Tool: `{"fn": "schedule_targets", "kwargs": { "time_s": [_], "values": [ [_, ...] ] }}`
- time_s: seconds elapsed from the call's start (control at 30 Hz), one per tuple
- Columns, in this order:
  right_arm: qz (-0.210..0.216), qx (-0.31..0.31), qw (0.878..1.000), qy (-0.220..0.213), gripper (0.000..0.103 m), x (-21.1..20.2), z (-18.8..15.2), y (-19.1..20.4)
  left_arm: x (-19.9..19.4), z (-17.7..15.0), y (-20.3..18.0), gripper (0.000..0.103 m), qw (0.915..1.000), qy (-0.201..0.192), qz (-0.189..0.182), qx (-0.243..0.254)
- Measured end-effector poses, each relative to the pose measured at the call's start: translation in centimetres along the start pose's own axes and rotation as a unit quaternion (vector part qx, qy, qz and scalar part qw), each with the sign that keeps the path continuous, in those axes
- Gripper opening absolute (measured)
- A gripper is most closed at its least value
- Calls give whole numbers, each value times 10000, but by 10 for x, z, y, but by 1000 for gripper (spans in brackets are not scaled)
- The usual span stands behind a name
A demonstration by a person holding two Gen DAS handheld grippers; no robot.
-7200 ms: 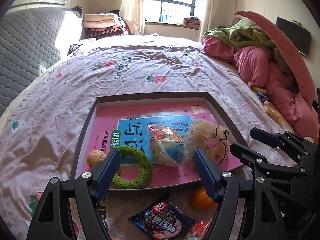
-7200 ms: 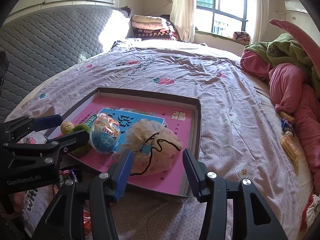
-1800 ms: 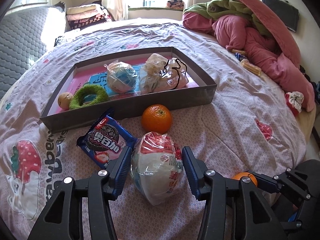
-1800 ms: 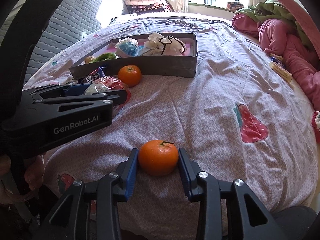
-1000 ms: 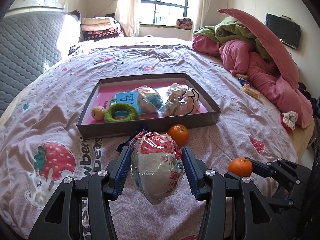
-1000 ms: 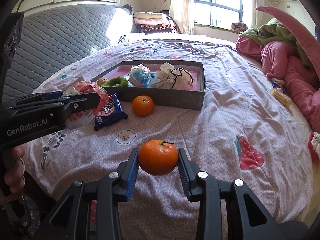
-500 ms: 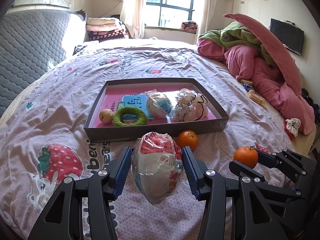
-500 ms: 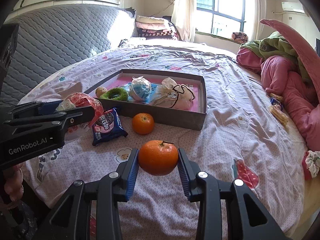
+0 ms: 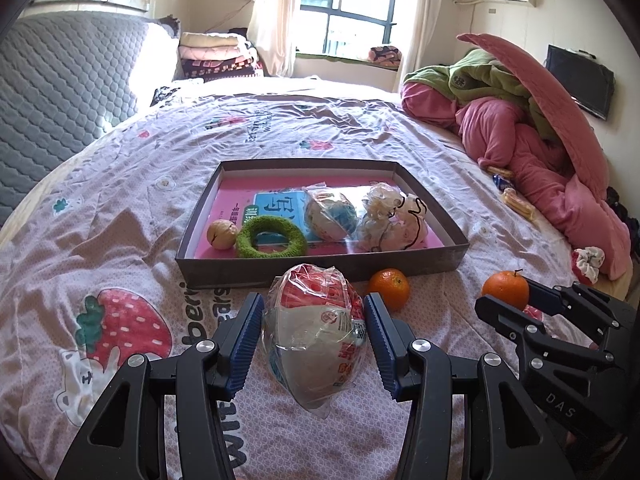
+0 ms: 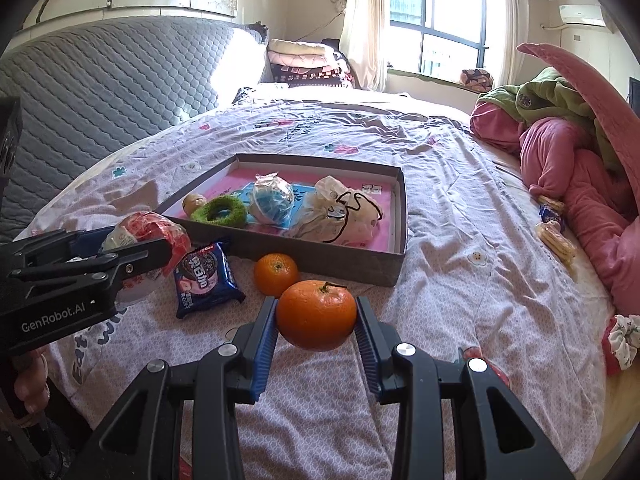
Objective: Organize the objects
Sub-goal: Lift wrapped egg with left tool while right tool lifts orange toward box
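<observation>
Above the bed's near edge, the left gripper (image 9: 314,338) jaws clamp a crinkly wrapped bun (image 9: 316,332), soft, squashable, slippery; the right gripper (image 10: 316,330) jaws pinch a firm orange (image 10: 316,314) across its middle. Both hang short of the tray (image 9: 320,270).

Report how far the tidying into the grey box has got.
Done: the grey box already holds a green ring, a walnut and two wrapped bundles. In hand: the left gripper grips a wrapped snack bag; the right gripper grips an orange. Left: a second orange and a blue cookie packet on the bedspread.
</observation>
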State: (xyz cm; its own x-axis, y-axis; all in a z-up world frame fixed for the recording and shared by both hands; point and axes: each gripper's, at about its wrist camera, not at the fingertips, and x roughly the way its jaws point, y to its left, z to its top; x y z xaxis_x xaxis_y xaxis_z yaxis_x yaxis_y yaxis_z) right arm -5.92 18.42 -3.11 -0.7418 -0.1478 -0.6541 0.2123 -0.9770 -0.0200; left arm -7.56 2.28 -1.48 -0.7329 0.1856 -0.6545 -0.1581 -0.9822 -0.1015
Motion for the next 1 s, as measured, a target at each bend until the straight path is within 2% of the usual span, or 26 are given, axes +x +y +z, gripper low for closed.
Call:
{"fn": "schedule_targets", "kwargs": {
  "time_s": [1.0],
  "values": [
    [20, -127, 9999, -89, 38, 24, 35, -3, 26, 27, 27, 53, 9998, -44, 110, -166]
  ]
}}
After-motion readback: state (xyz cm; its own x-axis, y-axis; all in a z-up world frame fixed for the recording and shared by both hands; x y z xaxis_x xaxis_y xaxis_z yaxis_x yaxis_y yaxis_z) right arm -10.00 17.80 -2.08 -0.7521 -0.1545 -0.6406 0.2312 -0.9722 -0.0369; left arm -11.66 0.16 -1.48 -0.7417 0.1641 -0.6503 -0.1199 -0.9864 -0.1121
